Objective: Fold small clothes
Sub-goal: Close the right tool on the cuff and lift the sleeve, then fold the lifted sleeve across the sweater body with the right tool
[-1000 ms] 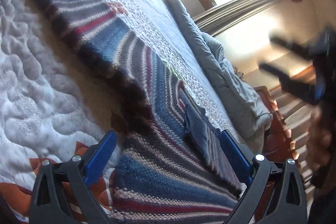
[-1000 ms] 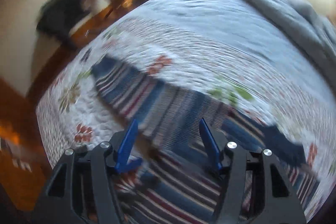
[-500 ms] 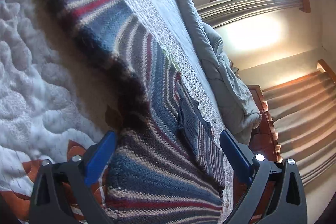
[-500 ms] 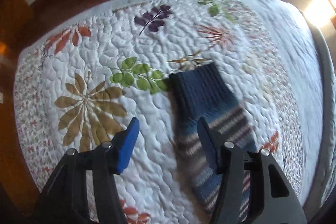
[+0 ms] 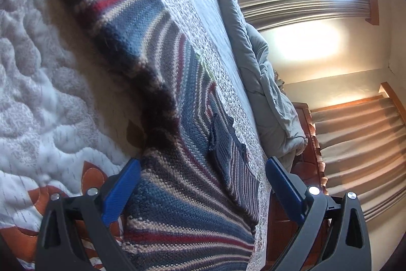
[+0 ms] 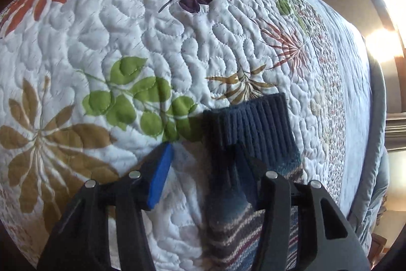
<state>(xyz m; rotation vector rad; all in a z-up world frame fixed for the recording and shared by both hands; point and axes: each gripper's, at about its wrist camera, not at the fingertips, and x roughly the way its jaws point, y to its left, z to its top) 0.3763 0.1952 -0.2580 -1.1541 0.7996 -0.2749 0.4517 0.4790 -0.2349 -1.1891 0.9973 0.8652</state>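
One risk: right tool [image 6: 203,169], closing half-open astride the striped sweater's [image 5: 162,73] navy cuff [image 6: 251,123], may pinch quilt [image 6: 177,42]; left tool [image 5: 203,182] wide, empty

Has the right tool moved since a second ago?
Yes. The right tool has swung across the quilt and come down over the sock's navy cuff; its jaws are closing, the cuff edge between them.

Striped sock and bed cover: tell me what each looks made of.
Striped sock: looks like thick knitted yarn, probably wool or acrylic; matte and fuzzy, with visible stitches and a ribbed navy cuff. Bed cover: looks like a padded quilt, likely cotton or polyester; matte white, puffed between wavy stitch lines, with coloured leaf shapes.
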